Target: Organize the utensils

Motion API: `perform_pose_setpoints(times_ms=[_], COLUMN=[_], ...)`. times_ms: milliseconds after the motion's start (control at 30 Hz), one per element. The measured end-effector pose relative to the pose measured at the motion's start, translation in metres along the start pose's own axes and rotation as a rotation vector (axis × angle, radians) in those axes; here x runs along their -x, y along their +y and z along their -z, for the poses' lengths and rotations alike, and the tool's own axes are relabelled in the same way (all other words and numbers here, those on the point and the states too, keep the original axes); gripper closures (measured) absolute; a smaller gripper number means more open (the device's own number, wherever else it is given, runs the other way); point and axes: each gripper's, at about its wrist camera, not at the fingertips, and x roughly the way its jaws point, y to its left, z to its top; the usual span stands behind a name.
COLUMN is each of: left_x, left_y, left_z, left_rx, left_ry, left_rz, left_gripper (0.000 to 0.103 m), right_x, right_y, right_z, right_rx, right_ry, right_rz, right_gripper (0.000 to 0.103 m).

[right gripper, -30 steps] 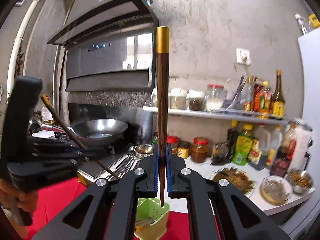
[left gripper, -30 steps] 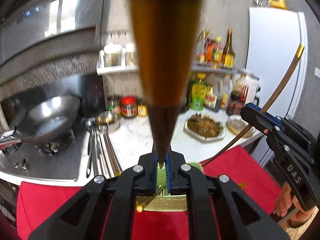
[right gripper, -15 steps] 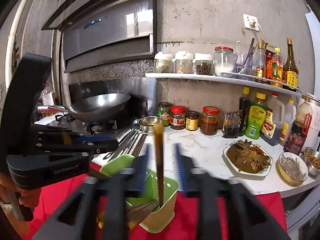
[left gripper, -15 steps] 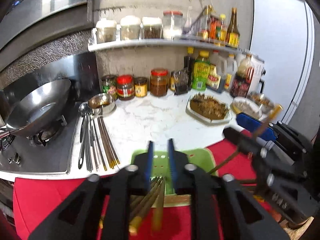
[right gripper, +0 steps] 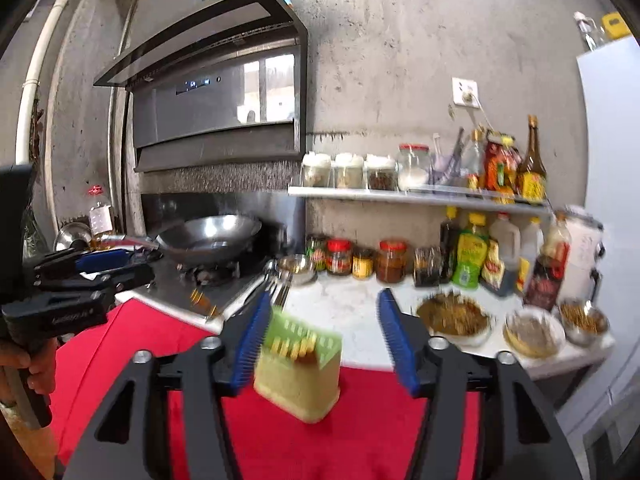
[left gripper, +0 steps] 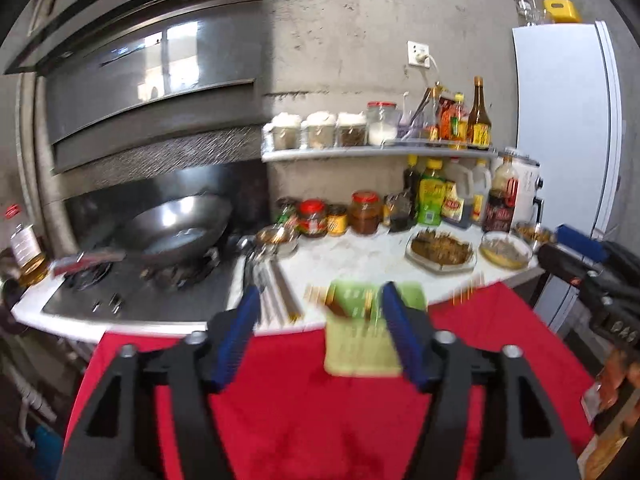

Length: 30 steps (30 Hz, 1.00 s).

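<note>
The green holder (right gripper: 298,376) stood upright on the red cloth (right gripper: 360,440), just in front of the white surface (right gripper: 352,304), and serves here as the landmark. Gold-tipped chopsticks (right gripper: 294,347) stood inside it, their ends showing above its rim; blur hid how many. The right claw (right gripper: 322,346) hung just before the holder with its jaws spread wide, having just been opening; the holder showed in the gap between them, but no pad pressed on it. The left claw (left gripper: 320,338) was likewise spread, its jaws just opened, and the holder (left gripper: 360,344) showed in its gap as well, untouched. Seen from the right wrist, the left claw's body sat well to the left of the holder, gripped by a hand (right gripper: 24,364). Behind the holder and to its left, spoons and more chopsticks (left gripper: 272,288) lay in a row on the surface beside the stove, where a wok (left gripper: 176,228) rested. Behind the holder to the right stood a plate of food (left gripper: 440,248), and jars (left gripper: 340,216) lined the wall farther back.
</note>
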Motion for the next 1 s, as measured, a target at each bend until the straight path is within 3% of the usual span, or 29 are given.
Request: perform_pose_setpoints(times_ms=[100,200,367,600,1000], left_x=[0.021,0.035,0.057,0.085,0.113], left_y=[0.004,0.005,0.003,0.001,-0.004], left_z=[0.037,0.064,0.103,0.136,0.150], left_rx=[0.016,0.028,0.037,0.061,0.058], left_ry=[0.038,0.055,0.092,0.140,0.165], left_rz=[-0.012,-0.020,-0.034,-0.064,-0.112], left_gripper=[0.020,0.006,0.006,0.006,0.006], right_x=[0.025,0.045,0.062,0.094,0.121], right_y=[0.011,0.019,0.032,0.049,0.042], right_z=[0.030,0.059,0.089,0.108,0.112], right_rx=[0.003,-0.021,-0.017,0.022,0.011], right_ry=[0.034,0.084,0.199,0.239,0.264], right_rz=[0.015,0.020,0.053,0.122,0.193], right_gripper=[0.014,0.012,0.006,0.006,0.006])
